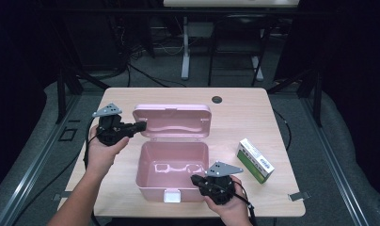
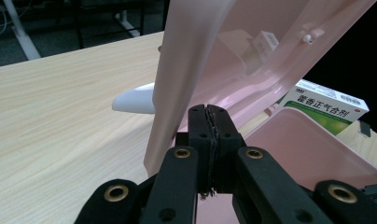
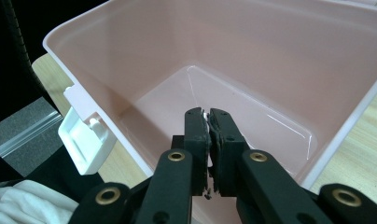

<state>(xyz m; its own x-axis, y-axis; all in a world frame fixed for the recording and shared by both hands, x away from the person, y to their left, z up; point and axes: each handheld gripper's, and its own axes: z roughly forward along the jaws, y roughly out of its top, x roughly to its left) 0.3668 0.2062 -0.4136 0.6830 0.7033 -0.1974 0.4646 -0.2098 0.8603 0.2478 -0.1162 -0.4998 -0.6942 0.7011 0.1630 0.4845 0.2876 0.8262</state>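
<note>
**Pink box open and empty, medicine carton waiting outside**

The pink box point(image 1: 171, 172) sits near the table's centre with its lid point(image 1: 172, 120) swung up and back at 12 o'clock, so the opening appears done. The inside shows bare, glossy pink floor in the right gripper view, and the white latch point(image 3: 84, 135) hangs free on the front wall. What seems left is loading: the green-and-white medicine carton point(image 1: 255, 160) lies on the table at 3 o'clock of the box, apart from it, untouched.

The left gripper point(image 1: 140, 126) is at 9 o'clock of the lid, its tip against the lid's side edge; its jaws are pressed together with nothing between them, so it looks to be propping the lid rather than pinching it. The right gripper point(image 1: 195, 179) rests at the box's front right corner, about 5 o'clock, jaws likewise pressed together and empty, pointing into the box.

The table point(image 1: 122, 99) is pale wood-grain laminate with a dark cable grommet point(image 1: 217, 99) at its far edge. Around it the room is dim: grey floor, black frame struts, cables and a white desk leg point(image 1: 185, 52) beyond.
</note>
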